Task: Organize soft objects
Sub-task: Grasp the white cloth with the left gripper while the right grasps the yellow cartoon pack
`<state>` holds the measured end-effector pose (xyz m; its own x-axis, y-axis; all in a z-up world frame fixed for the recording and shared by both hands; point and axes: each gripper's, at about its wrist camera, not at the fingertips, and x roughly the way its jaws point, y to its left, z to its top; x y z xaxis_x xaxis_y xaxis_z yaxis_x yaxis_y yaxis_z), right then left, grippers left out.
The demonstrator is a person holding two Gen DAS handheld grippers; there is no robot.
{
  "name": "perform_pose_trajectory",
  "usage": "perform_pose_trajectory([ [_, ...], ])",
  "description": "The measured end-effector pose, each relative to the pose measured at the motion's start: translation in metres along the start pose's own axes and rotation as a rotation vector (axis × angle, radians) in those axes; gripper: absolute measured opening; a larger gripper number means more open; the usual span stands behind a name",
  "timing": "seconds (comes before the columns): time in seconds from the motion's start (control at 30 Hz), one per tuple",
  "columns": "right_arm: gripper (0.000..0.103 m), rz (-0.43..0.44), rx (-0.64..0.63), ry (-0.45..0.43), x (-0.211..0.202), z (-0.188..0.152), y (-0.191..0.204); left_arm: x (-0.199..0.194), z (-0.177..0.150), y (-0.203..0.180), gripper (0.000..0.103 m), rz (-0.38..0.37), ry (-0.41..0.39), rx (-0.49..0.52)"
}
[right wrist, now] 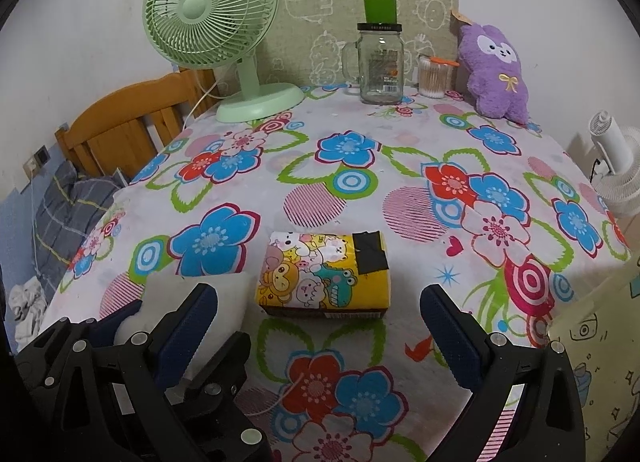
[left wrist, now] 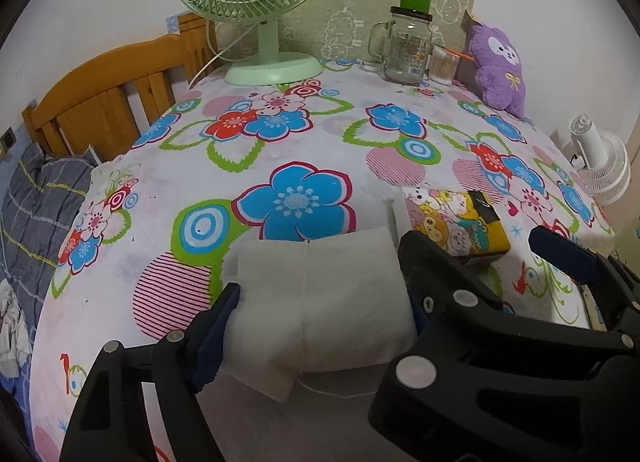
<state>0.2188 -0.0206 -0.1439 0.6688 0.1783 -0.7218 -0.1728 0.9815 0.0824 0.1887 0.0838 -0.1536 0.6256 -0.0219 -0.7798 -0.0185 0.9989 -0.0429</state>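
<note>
White and soft, the folded cloth (left wrist: pixel 320 302) sits pinched between the fingers of the left gripper (left wrist: pixel 320 304), low over the flowered tablecloth (left wrist: pixel 280 150). Just right of the cloth, the right gripper (right wrist: pixel 320 302) hangs with jaws spread wide, grasping nothing, straddling the yellow cartoon tissue pack (right wrist: pixel 324 274). Well beyond the cloth stand the green fan (right wrist: pixel 224 42), glass jar (right wrist: pixel 380 62) and purple plush toy (right wrist: pixel 494 70).

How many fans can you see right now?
2. A green desk fan stands at the far left of the table. A white fan sits off the table's right edge, partly cut off by the frame. Others may be out of view.
</note>
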Motion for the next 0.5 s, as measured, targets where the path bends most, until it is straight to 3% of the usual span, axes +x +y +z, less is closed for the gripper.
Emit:
perform_pose_trajectory([
  [0.2, 0.102, -0.012, -0.005, 0.037, 0.01, 0.001, 0.001, 0.004, 0.001, -0.002, 0.083, 0.009, -0.003, 0.014],
  [0.4, 0.081, -0.013, 0.023, 0.084, 0.021, 0.0, -0.004, 0.007, 0.003, -0.007, 0.083, 0.019, 0.002, 0.034],
  [0.5, 0.078, -0.011, 0.026, 0.084, 0.021, -0.001, -0.004, 0.007, 0.003, -0.008, 0.083, 0.016, 0.001, 0.04],
])
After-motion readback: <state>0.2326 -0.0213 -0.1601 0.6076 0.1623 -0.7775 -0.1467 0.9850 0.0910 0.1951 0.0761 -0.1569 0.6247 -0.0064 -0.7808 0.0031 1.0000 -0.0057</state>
